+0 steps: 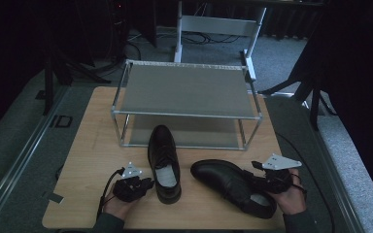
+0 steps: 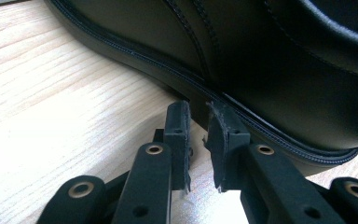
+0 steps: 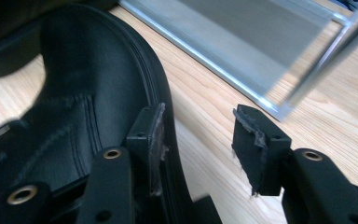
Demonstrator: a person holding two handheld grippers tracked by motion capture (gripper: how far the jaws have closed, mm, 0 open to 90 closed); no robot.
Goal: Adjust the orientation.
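A: Where do the shoes lie?

B: The left shoe (image 1: pixel 164 162) stands at the table's (image 1: pixel 87 145) middle, toe at 12 o'clock, touching the rack's (image 1: pixel 187 87) lower shelf. The right shoe (image 1: pixel 233 187) lies near the table's 5 o'clock edge, toe swung toward 10.

A: And the grippers?

B: The left hand-held gripper (image 2: pixel 198 135) sits at 9 o'clock of the left shoe's heel, jaws narrowly parted with nothing between, tips at the sole's welt. The right hand-held gripper (image 3: pixel 200 140) is spread, one finger (image 3: pixel 150 140) inside the right shoe's collar, the other outside, not yet pressing.

A: Risks?

B: A shallow bite on that soft rim could slip, dropping the shoe. The left tips could shove their shoe askew against the rack.
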